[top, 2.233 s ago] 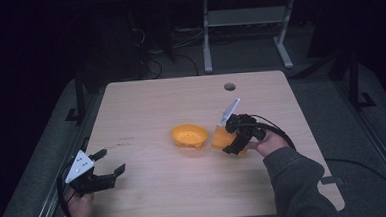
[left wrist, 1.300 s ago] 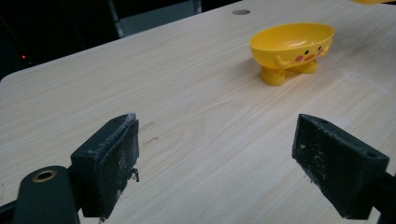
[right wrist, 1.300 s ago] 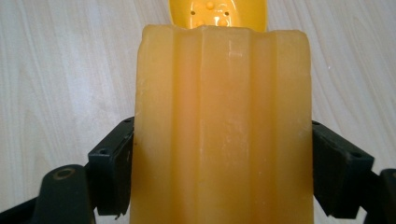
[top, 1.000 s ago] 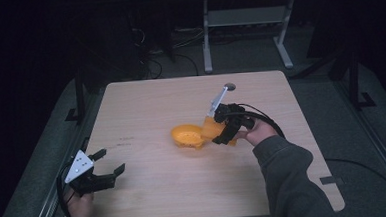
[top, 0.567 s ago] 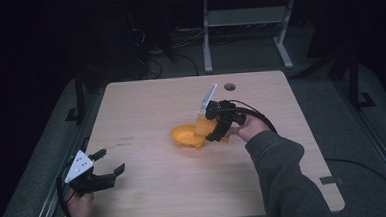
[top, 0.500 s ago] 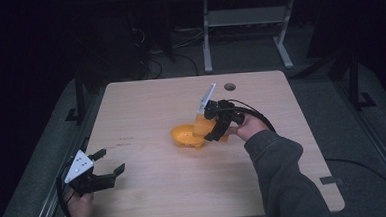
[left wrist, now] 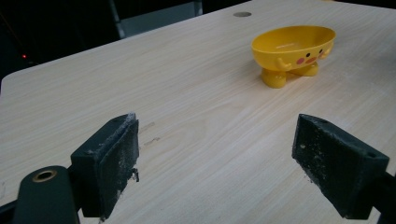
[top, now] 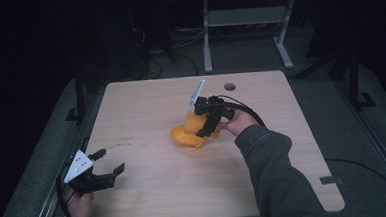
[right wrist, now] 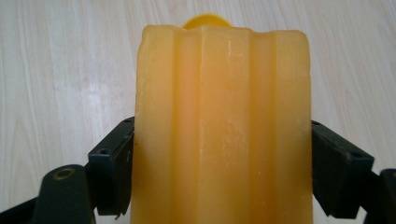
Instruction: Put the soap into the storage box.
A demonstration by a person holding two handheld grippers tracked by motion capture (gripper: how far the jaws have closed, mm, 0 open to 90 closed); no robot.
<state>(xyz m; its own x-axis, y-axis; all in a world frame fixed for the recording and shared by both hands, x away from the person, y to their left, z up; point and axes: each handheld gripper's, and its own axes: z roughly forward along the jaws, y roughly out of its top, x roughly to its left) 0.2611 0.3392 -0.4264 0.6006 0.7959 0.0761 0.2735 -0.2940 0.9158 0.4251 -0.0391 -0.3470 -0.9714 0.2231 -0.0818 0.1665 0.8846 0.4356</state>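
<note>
Since 2.2 s ago, right gripper (top: pixel 206 122) has carried the soap (right wrist: pixel 219 130) leftward; it now hangs over the dish (left wrist: pixel 293 49) at mid-table, jaws clamped on the bar's 2 sides. Left gripper (top: pixel 106 168) rests near the table (top: pixel 146 106) corner, jaws wide apart, empty. Judgement: centre the bar over the bowl, lower until it seats, then release; an off-centre drop may tip the footed dish.
</note>
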